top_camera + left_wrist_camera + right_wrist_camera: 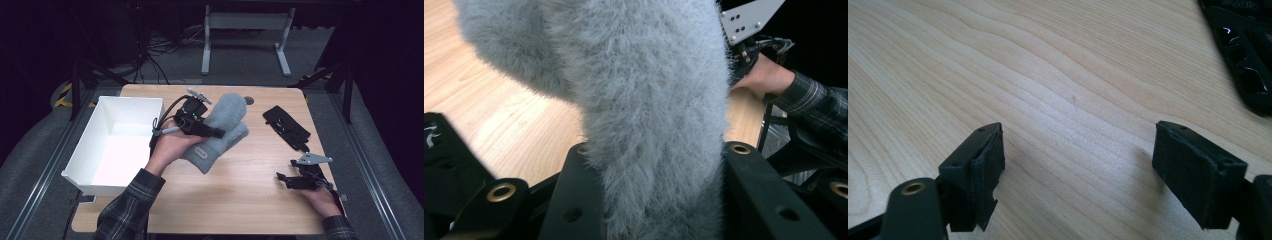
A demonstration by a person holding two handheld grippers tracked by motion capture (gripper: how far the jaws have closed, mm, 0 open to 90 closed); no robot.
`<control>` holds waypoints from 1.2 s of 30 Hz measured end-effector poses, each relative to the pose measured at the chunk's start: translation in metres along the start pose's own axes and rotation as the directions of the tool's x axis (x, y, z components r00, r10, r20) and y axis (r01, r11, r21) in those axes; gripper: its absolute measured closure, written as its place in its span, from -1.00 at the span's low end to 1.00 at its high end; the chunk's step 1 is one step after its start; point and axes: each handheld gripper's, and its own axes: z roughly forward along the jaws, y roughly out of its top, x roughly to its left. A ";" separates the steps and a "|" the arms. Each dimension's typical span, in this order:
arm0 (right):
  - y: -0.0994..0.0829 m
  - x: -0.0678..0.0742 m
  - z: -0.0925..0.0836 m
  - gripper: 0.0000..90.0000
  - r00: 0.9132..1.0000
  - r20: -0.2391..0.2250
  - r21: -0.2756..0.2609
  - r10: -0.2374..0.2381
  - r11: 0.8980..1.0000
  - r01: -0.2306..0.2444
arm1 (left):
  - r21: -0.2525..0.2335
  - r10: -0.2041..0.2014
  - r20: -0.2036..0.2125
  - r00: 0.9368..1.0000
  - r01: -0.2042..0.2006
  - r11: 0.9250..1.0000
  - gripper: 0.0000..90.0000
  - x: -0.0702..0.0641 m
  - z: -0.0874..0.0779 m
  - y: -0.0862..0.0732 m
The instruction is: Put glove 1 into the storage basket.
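A fuzzy grey mitten (220,130) is lifted off the wooden table (250,200) at its middle, with my left gripper (212,132) shut on it. In the left gripper view the mitten (649,100) hangs between the two black jaws and hides the pads. A second grey mitten seems to lie under it, but I cannot tell for sure. My right gripper (281,179) rests low at the table's right front, open. In the right gripper view my right gripper (1078,175) has bare wood between its pads (988,165).
A white open box (120,142) stands at the table's left edge. A pair of black gloves (287,127) lies at the right rear; their edge (1248,55) is near the right gripper. A white table frame stands on the floor behind.
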 end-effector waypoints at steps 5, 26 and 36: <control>0.000 0.000 0.000 -0.55 1.000 -0.001 0.001 0.001 1.000 -0.001 | -0.014 -0.007 -0.039 0.999 0.006 1.000 0.52 0.004 -0.019 -0.003; 0.002 0.000 0.004 -0.97 1.000 0.026 0.044 0.017 0.999 -0.018 | -0.113 -0.125 -0.163 0.979 0.107 0.988 0.52 0.034 -0.099 -0.046; 0.002 0.000 0.004 -0.97 1.000 0.021 0.045 0.016 0.999 -0.016 | -0.164 -0.197 -0.206 0.958 0.165 0.973 0.52 0.051 -0.129 -0.068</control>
